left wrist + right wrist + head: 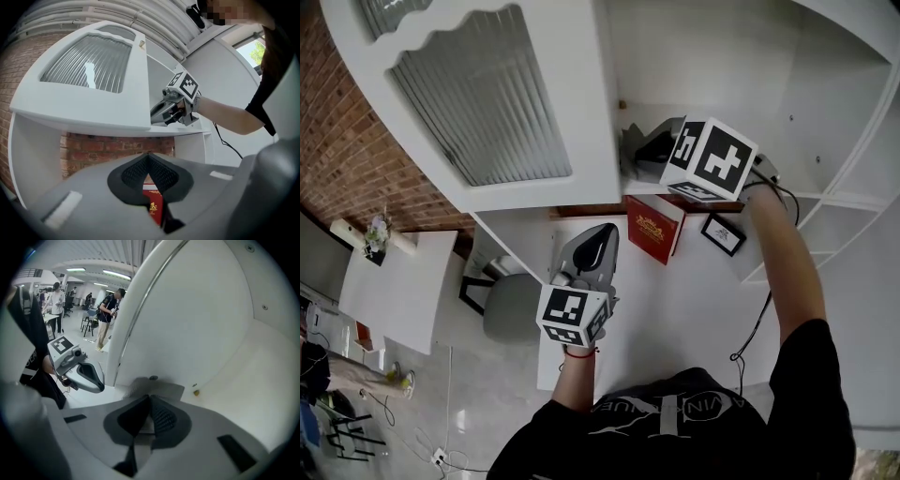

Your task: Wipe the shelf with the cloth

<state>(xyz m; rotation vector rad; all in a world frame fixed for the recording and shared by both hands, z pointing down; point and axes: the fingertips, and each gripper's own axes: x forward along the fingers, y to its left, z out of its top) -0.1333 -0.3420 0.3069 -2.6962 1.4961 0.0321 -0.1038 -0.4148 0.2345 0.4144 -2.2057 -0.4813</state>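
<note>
My right gripper (654, 157) reaches into the upper compartment of the white shelf unit (825, 141). Its jaws are shut, and the grey cloth (637, 142) lies bunched at their tips. In the right gripper view the cloth (159, 388) spreads on the white shelf floor (243, 366) just past the right gripper (149, 398), a fold pinched between the pads. My left gripper (602, 231) hangs lower, outside the compartment, shut on nothing. The left gripper view shows the left gripper (149, 158) with its tips meeting and the right gripper (165, 112) at the shelf's front edge.
The cabinet door (487, 94) with ribbed glass stands open to the left of the compartment. A red book (654, 228) and a small framed picture (723, 233) sit on the level below. Behind is a brick wall (347, 159), and a grey chair (511, 319) stands under the desk.
</note>
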